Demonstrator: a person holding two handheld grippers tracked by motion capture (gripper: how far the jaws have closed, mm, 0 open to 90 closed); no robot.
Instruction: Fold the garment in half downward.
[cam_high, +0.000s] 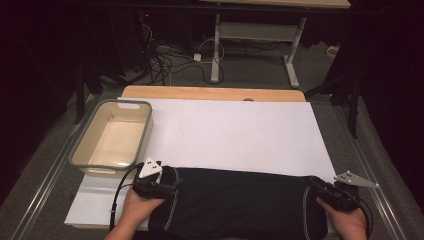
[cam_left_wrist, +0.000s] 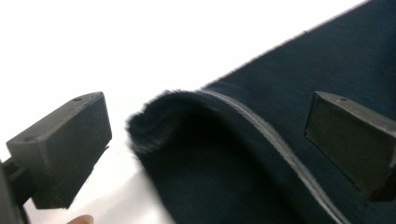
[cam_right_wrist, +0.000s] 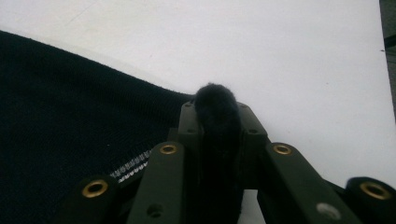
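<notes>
One dark garment (cam_high: 240, 200) lies spread along the near edge of the white table sheet (cam_high: 235, 132), its long axis running left to right between the two grippers, with one empty beige bin (cam_high: 111, 135) at the far left, just beyond the left gripper. The right gripper (cam_right_wrist: 218, 119) is clenched on a pinched fold of the garment's right corner, while the left gripper (cam_left_wrist: 205, 140) stands released, its jaws straddling the raised left corner without pressing it. The coming grasp therefore falls to the left gripper, which already has that corner between its jaws.
</notes>
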